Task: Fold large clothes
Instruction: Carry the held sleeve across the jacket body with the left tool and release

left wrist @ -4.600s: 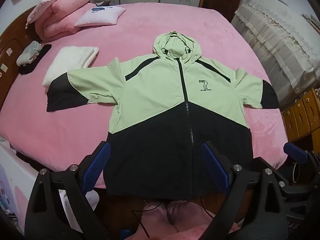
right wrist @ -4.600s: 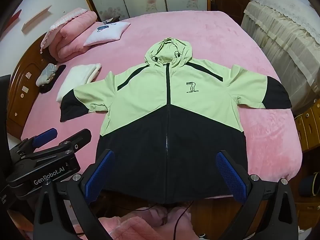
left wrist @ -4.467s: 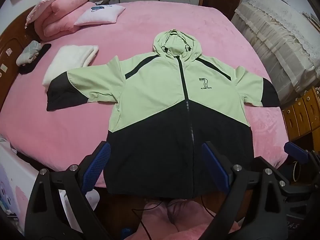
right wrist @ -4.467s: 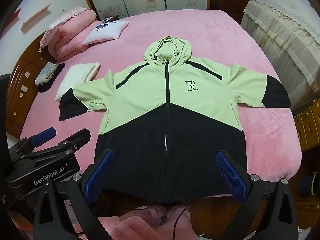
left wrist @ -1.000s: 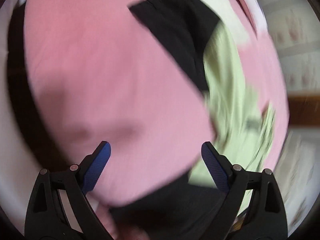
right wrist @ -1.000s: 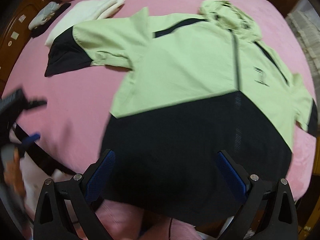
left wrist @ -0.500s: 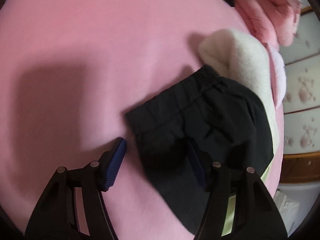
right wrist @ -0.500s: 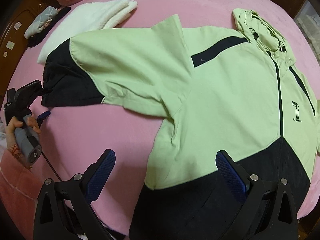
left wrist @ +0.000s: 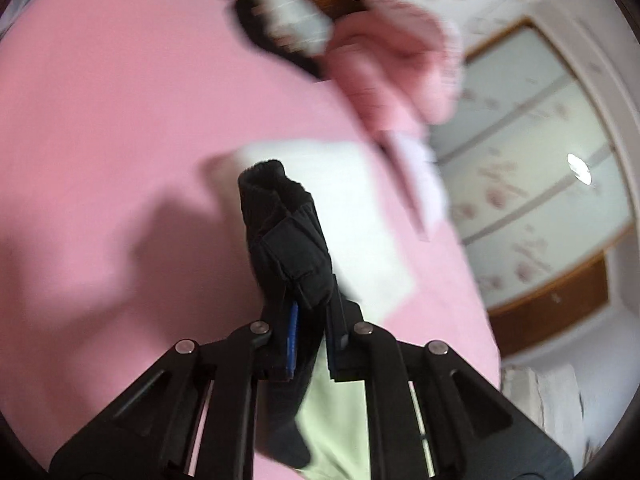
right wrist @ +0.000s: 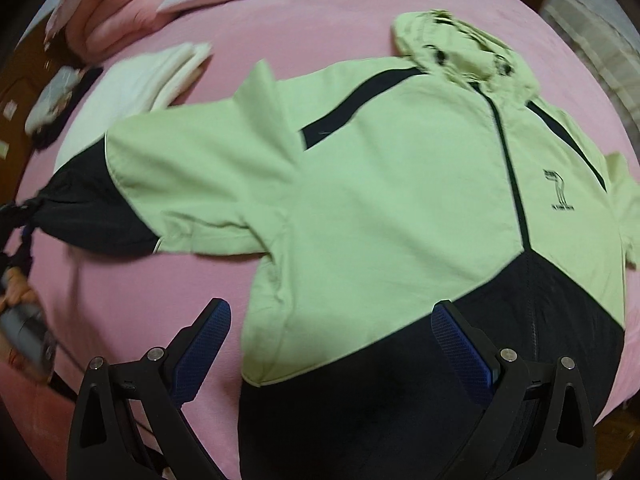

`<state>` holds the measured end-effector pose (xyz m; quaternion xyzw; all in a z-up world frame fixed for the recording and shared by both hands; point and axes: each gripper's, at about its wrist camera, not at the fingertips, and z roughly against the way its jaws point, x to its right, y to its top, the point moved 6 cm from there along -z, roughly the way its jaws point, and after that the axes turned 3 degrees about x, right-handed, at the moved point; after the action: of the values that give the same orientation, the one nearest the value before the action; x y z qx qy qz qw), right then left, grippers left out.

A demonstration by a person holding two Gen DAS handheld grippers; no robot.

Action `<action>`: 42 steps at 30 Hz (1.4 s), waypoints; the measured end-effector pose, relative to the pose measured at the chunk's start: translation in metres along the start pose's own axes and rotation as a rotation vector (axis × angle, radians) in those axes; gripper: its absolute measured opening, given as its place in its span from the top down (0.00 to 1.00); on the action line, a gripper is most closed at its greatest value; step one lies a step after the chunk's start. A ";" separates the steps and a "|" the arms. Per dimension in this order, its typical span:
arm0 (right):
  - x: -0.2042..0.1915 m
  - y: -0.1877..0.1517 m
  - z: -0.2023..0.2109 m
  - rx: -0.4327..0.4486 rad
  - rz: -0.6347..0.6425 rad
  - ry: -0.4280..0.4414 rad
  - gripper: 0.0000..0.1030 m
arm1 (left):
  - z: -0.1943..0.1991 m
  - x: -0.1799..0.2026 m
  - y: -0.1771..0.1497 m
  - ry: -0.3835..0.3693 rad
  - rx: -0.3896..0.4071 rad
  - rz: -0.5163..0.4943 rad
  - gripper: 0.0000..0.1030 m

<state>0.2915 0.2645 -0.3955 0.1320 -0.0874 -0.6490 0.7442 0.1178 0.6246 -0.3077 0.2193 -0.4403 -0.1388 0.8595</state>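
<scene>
Jacket cuff (left wrist: 286,236) between left tongs (left wrist: 310,344)

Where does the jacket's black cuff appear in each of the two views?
Left wrist view: the black cuff stands at picture centre, pinched in the shut left tongs.
Right wrist view: the cuff is at the far left edge, at the sleeve's end.
Shared landmark: the folded white towel behind it.

Left gripper (right wrist: 18,216) cut off at frame edge; headboard clutter (left wrist: 288,28) motion-blurred.
</scene>
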 end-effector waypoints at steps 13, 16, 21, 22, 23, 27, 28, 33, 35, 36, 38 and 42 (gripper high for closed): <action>0.055 0.033 0.017 0.169 -0.196 0.088 0.01 | 0.055 0.264 -0.123 -0.413 -0.055 -0.371 0.93; 0.091 0.046 0.024 0.220 -0.214 0.087 0.01 | 0.052 0.310 -0.178 -0.434 -0.136 -0.439 0.93; 0.147 0.054 0.014 0.232 -0.247 0.101 0.01 | 0.018 0.342 -0.295 -0.398 -0.300 -0.524 0.93; 0.159 0.057 0.007 0.235 -0.256 0.099 0.01 | 0.015 0.336 -0.320 -0.378 -0.323 -0.547 0.92; 0.167 0.058 0.000 0.237 -0.264 0.095 0.01 | 0.012 0.335 -0.351 -0.351 -0.349 -0.577 0.92; 0.196 0.063 -0.042 0.209 -0.292 0.103 0.01 | -0.013 0.302 -0.479 -0.121 -0.545 -0.752 0.75; 0.197 0.066 -0.057 0.183 -0.308 0.105 0.01 | -0.018 0.292 -0.493 -0.085 -0.601 -0.776 0.67; 0.223 0.066 -0.098 0.074 -0.396 0.200 0.02 | -0.010 0.241 -0.515 0.018 -0.713 -0.783 0.46; 0.253 0.068 -0.115 0.049 -0.409 0.247 0.08 | -0.002 0.233 -0.504 0.025 -0.685 -0.763 0.34; 0.250 0.073 -0.122 0.038 -0.414 0.276 0.10 | 0.004 0.231 -0.499 0.035 -0.664 -0.757 0.30; 0.277 0.077 -0.136 0.019 -0.422 0.328 0.20 | 0.013 0.230 -0.477 0.074 -0.626 -0.747 0.29; 0.258 0.058 -0.117 -0.055 -0.411 0.478 0.28 | 0.028 0.200 -0.419 0.226 -0.582 -0.724 0.27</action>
<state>0.4186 0.0259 -0.4993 0.2756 0.1362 -0.7384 0.6002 0.1907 0.1686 -0.3638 0.1224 -0.1823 -0.5221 0.8241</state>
